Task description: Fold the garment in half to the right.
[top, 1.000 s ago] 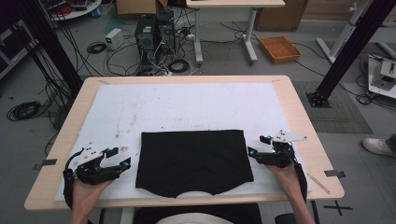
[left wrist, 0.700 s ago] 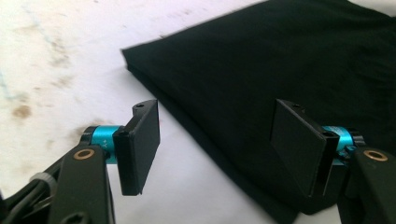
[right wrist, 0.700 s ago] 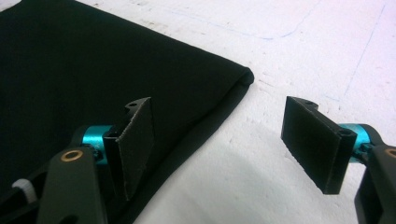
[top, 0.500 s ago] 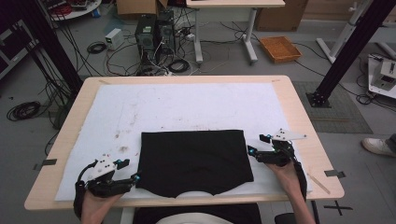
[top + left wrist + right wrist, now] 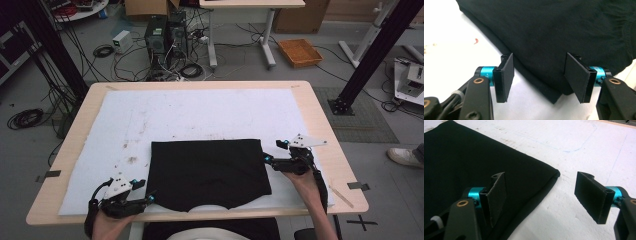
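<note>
A black folded garment [image 5: 207, 172] lies flat on the white mat, near the table's front edge. My left gripper [image 5: 143, 191] sits at the garment's near left corner. In the left gripper view that corner [image 5: 554, 52] lies between the two pads [image 5: 505, 75], which stand apart from it; the jaws have just been closing. My right gripper [image 5: 273, 151] rests at the garment's right edge, below its far right corner. In the right gripper view its jaws are wide open: one pad [image 5: 496, 195] is over the cloth [image 5: 461, 162], the other over the bare mat.
A white foam mat [image 5: 200, 112] covers most of the wooden table [image 5: 325, 130]; it has small stains and a faint blue line. Beyond the table's far edge the floor holds cables, computer cases [image 5: 165, 35] and an orange tray [image 5: 300, 52]. A black post [image 5: 365, 60] stands at the right.
My left gripper has moved toward the table's front edge and rightward to the garment's near left corner. The right gripper has stayed in place.
</note>
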Demonstrator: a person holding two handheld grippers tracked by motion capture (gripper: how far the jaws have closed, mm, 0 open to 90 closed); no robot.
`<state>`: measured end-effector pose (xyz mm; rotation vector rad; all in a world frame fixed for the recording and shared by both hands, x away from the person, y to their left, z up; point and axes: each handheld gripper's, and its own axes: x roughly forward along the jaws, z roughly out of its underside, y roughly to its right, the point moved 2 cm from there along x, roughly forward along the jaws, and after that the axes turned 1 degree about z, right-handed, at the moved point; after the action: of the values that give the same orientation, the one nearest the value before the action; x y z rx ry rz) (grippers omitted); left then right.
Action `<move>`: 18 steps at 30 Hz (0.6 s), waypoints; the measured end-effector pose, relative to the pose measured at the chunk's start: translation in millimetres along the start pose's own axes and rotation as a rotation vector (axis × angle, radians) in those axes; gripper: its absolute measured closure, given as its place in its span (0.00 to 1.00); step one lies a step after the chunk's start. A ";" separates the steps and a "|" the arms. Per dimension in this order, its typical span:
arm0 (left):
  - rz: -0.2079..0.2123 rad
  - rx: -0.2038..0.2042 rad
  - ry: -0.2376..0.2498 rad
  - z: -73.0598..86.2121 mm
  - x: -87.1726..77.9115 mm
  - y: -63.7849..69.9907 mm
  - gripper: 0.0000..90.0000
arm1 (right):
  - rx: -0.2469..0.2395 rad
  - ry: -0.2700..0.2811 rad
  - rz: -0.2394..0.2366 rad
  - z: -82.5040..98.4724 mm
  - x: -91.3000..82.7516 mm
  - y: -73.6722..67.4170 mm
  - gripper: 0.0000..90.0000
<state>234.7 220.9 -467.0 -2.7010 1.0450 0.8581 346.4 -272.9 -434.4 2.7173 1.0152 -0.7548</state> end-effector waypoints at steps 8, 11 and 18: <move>0.018 0.000 -0.010 2.2 1.4 -0.4 0.46 | -0.011 0.000 -0.005 -2.6 1.1 -4.6 0.29; 0.020 0.010 -0.014 2.9 1.4 1.8 0.46 | -0.019 0.007 -0.006 -6.3 1.4 -5.4 0.29; 0.003 0.001 -0.011 6.0 0.3 4.5 0.46 | -0.030 0.019 0.007 -14.3 5.2 -5.2 0.29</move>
<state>229.2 219.2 -471.8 -2.6914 1.0475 0.8724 352.1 -261.7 -424.4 2.7066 1.0117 -0.7086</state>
